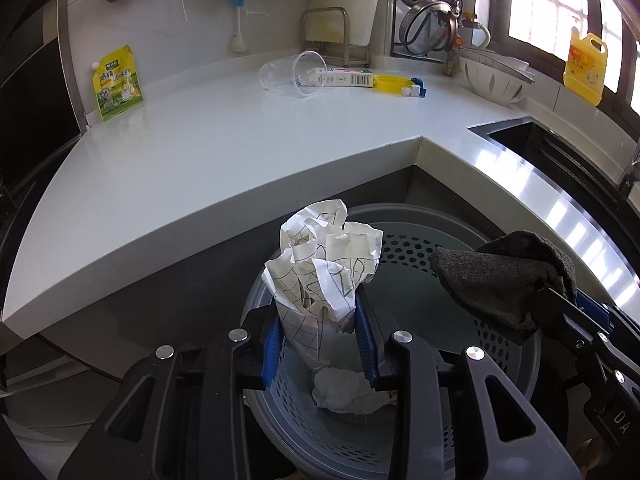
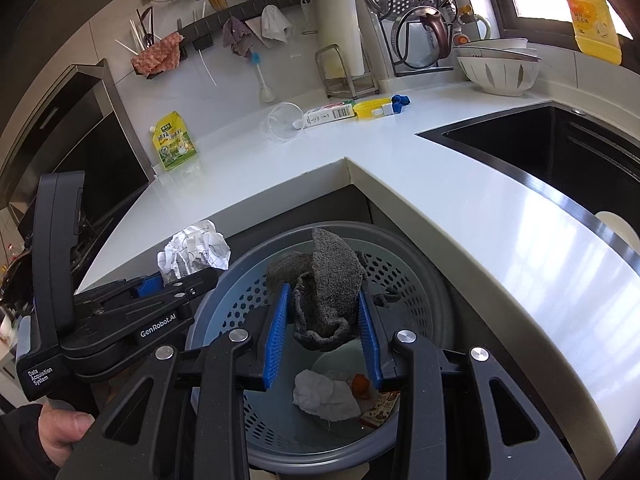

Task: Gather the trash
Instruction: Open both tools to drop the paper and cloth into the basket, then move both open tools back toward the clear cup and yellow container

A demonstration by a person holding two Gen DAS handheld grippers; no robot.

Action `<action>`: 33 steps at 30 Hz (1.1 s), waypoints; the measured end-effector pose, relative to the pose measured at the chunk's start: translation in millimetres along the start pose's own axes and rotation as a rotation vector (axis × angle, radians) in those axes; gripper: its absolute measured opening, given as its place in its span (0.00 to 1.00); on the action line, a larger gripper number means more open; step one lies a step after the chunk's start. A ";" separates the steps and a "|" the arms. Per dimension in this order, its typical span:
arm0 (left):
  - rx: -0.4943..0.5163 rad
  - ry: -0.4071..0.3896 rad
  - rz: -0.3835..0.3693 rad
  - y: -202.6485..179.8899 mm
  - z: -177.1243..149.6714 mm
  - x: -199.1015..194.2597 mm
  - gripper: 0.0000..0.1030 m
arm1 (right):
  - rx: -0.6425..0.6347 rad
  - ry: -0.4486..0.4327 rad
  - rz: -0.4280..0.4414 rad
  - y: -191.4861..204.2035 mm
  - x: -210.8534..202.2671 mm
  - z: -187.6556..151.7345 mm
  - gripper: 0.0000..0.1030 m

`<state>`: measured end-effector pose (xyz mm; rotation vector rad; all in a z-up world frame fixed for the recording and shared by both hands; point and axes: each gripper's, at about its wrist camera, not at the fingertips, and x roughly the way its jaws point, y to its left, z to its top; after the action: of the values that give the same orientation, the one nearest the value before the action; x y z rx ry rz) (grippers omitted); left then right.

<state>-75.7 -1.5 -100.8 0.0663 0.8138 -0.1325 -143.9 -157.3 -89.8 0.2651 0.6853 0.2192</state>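
Holding both loads over the bin (image 2: 256, 256): left gripper (image 1: 320, 320) clamps crumpled paper (image 1: 320, 264), right gripper (image 2: 324, 312) a dark rag (image 2: 328, 280). Next, both jaws should open; the paper probably sits near the rim.

A home kitchen. An L-shaped white countertop (image 2: 280, 184) fills mid-frame; a dark sink (image 2: 560, 152) is set into it at right. At upper centre, a rack with pot lids (image 2: 416, 20); stacked bowls (image 2: 496, 68) and a yellow detergent bottle (image 2: 592, 20) occupy the upper right.
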 end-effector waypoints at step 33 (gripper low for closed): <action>-0.011 0.040 -0.002 2.4 -4.7 13.9 0.63 | 0.003 0.031 -0.008 -3.8 9.1 -5.6 0.41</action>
<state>-69.2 0.0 -114.1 0.0578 0.8547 -0.1282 -140.2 -157.4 -100.5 0.2624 0.7170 0.2146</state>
